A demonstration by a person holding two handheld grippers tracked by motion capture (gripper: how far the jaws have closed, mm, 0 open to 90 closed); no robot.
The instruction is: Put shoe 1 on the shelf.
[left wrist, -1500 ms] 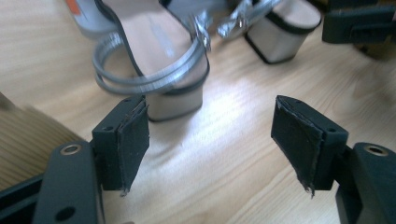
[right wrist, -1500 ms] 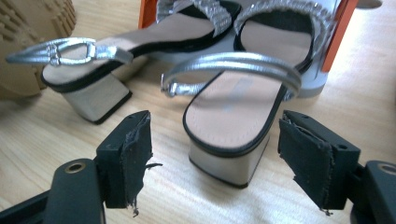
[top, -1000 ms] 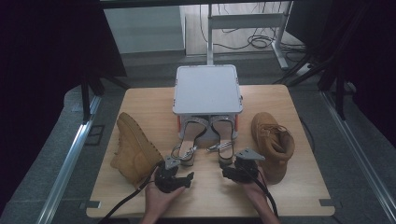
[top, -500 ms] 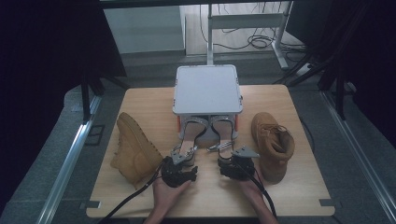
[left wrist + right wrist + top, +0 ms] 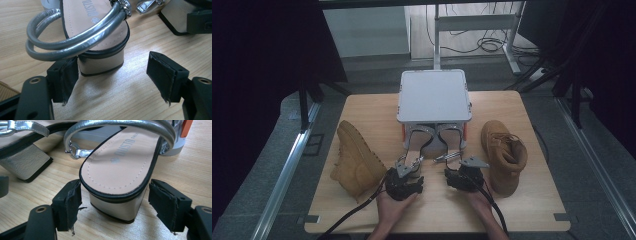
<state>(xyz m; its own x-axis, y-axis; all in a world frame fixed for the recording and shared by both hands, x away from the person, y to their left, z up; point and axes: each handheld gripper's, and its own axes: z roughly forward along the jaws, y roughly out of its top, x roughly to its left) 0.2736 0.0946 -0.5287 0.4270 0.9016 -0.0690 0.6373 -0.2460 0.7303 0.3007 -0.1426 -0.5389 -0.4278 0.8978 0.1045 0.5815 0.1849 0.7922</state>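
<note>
Two silver strappy sandals stand heel-first toward me, toes tucked under a grey box (image 5: 434, 95). My left gripper (image 5: 408, 169) is open at the left sandal (image 5: 416, 145). In the left gripper view, the left gripper (image 5: 114, 75) has its left pad against the side of this sandal's block heel (image 5: 100, 63), while the right pad stands well clear. My right gripper (image 5: 458, 170) is open at the right sandal (image 5: 451, 142). In the right gripper view, the right gripper (image 5: 118, 205) straddles that sandal's heel (image 5: 115, 207), a gap on each side.
A tan boot (image 5: 354, 162) lies on its side at the left. A second tan boot (image 5: 504, 155) stands upright at the right, close to my right hand. The wooden table (image 5: 377, 110) carries them all. The other sandal's heel (image 5: 23, 161) sits just left of my right gripper.
Both grippers have moved forward from the table's near edge up to the sandals' heels. The sandals, boots and box have stayed put.
</note>
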